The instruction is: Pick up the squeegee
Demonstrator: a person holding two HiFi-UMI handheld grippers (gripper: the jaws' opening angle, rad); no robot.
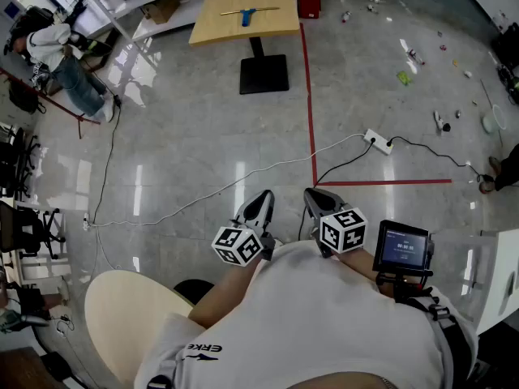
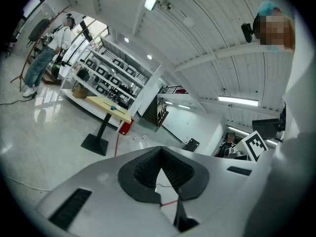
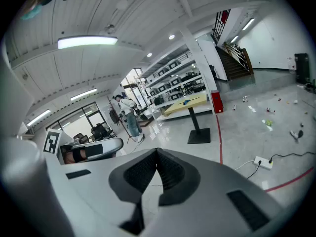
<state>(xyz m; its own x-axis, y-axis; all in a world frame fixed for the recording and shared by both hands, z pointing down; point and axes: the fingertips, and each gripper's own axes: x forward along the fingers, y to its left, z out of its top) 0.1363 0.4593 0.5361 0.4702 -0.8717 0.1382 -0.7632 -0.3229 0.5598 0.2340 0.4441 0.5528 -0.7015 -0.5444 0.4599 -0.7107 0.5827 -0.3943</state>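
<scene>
Glossy grey floor (image 1: 186,136) of a large workshop hall, seen from above.
The left gripper (image 1: 263,198) and right gripper (image 1: 315,197) sit side by side at lower centre, each with its jaws closed tip to tip on nothing. The blue-handled squeegee (image 1: 247,13) lies well apart on a pale wooden pedestal table (image 1: 217,21) at top centre.

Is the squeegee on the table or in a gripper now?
On the table: the squeegee lies flat there, far from the shut, empty left gripper and right gripper.
</scene>
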